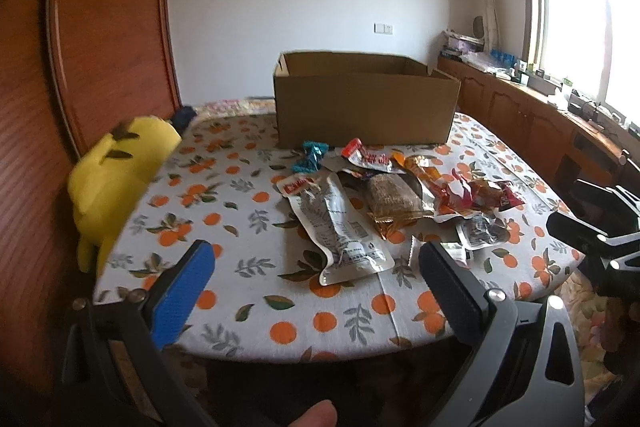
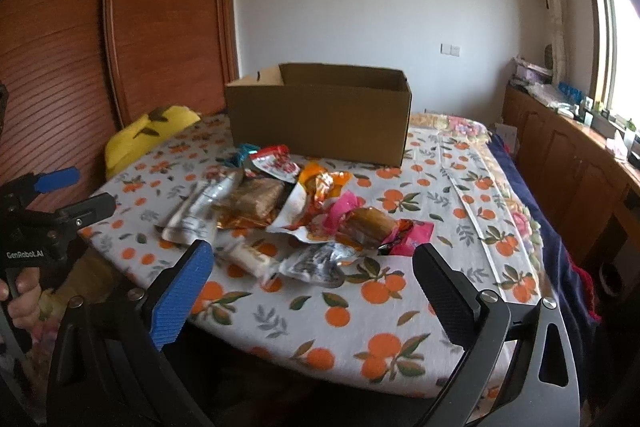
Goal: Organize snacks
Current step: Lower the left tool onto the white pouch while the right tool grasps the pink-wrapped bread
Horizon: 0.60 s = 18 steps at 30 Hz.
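Observation:
A pile of snack packets (image 1: 384, 199) lies in the middle of the table, also in the right wrist view (image 2: 288, 215): a long silver pouch (image 1: 340, 227), a brown bar in clear wrap (image 1: 394, 199), red packets (image 1: 476, 197), a teal wrapper (image 1: 310, 155) and a pink-wrapped pastry (image 2: 372, 223). An open cardboard box (image 1: 364, 99) stands behind the pile, and shows in the right wrist view (image 2: 320, 115). My left gripper (image 1: 316, 267) is open and empty, near the table's front edge. My right gripper (image 2: 312, 267) is open and empty, short of the pile.
The table has an orange-print cloth (image 1: 248, 219). A yellow plush toy (image 1: 116, 175) sits at its left edge against a wooden wardrobe (image 1: 100, 27). A wooden cabinet with clutter (image 1: 532, 107) runs under the window at the right.

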Each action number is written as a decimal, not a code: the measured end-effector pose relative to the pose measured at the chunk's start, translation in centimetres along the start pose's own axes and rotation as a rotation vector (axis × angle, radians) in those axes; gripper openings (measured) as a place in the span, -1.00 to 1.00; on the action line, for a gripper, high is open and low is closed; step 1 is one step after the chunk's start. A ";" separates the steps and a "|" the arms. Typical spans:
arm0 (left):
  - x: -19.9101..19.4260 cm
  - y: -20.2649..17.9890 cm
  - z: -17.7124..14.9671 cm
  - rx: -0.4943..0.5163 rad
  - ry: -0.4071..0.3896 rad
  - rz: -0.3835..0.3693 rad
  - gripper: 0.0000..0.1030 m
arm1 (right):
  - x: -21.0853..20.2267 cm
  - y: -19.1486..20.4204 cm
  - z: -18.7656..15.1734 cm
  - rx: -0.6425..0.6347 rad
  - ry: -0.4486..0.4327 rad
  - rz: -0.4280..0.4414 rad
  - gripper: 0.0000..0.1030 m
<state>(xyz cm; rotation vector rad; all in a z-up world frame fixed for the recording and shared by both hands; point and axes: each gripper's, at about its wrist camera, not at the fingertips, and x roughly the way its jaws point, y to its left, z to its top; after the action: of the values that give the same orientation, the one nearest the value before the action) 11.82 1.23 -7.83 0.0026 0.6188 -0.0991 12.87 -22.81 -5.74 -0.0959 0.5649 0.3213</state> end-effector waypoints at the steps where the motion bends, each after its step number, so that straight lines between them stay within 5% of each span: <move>1: 0.5 0.0 0.0 -0.005 0.010 -0.011 0.97 | 0.5 -0.4 0.0 0.004 0.007 0.001 0.96; 18: 10.6 1.1 2.3 -0.055 0.163 -0.095 0.81 | 9.5 -5.1 3.7 0.001 0.131 0.097 0.74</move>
<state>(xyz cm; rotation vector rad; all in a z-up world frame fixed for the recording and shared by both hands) 21.84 1.30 -12.11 -0.0731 0.7846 -0.1754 24.00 -24.40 -7.74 -0.0892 0.7011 0.4110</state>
